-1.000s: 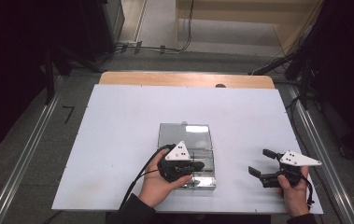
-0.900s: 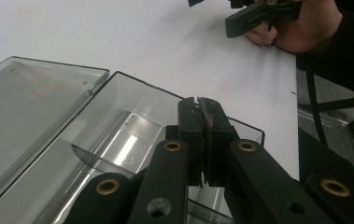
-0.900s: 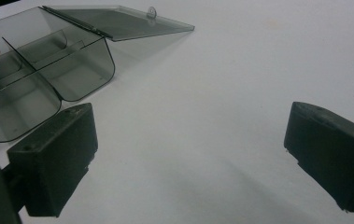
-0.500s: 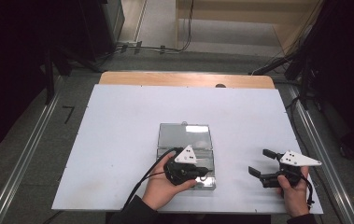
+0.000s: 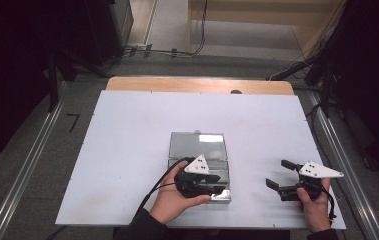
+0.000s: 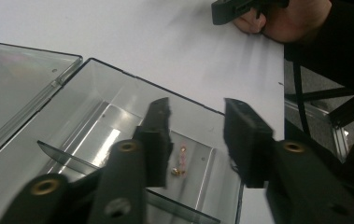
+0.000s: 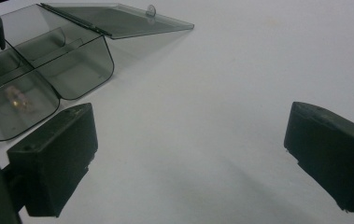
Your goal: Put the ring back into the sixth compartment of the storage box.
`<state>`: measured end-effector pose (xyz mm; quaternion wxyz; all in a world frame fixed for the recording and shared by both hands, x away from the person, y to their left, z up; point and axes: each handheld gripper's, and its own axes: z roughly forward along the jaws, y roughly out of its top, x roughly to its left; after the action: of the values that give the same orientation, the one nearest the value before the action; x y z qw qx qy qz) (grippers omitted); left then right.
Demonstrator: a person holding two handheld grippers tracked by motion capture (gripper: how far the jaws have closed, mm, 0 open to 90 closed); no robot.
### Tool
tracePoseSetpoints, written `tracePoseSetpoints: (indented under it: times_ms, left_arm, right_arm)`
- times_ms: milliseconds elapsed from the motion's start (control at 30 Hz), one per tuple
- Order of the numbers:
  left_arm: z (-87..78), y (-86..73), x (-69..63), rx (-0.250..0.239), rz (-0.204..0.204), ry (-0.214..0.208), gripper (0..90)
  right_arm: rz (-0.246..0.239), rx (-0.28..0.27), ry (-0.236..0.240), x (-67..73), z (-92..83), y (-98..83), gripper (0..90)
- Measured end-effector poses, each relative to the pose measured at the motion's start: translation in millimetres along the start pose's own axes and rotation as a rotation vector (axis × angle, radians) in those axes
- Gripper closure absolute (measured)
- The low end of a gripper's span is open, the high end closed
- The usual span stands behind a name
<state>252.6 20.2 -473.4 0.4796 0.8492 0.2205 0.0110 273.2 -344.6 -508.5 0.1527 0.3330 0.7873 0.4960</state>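
the box (image 6: 118, 93) is clear, smoky plastic, glossy and smooth, with bright glare on its open lid (image 5: 197, 145). the small trinket (image 6: 180, 163) inside looks like shiny gold-toned metal with a pinkish part. the table (image 5: 127, 130) has a matt white top, smooth, with a bare wood edge at the far side. the left hand-held gripper (image 6: 198, 140) has matt black plastic jaws with brass-coloured screws.
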Motion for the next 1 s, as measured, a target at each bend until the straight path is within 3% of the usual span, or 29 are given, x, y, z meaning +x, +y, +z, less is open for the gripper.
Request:
tracePoseSetpoints:
  times_ms: [200,467,600,667,1000]
  left_arm:
    - [-9.6,-0.2,3.4,-0.064,-0.024,0.011,26.8]
    - [-23.2,1.1,9.0,-0.132,-0.049,0.014,10.7]
    - [-31.0,0.6,14.3,-0.151,-0.061,0.028,9.2]
    - [-34.6,0.4,16.9,-0.156,-0.069,0.024,3.2]
    - [-50.2,-0.2,24.0,-0.195,-0.092,0.07,0.0]
  right_arm:
    - [-0.007,-0.01,0.014,-0.1,-1.1,-0.2,1.3]
    - [-0.014,0.004,0.022,0.3,-0.4,0.6,1.3]
    - [-0.018,0.01,0.027,1.1,0.1,0.8,1.4]
    - [-0.018,0.012,0.026,1.1,0.3,0.8,1.4]
    - [0.002,-0.002,0.027,-1.5,-1.1,0.2,1.4]
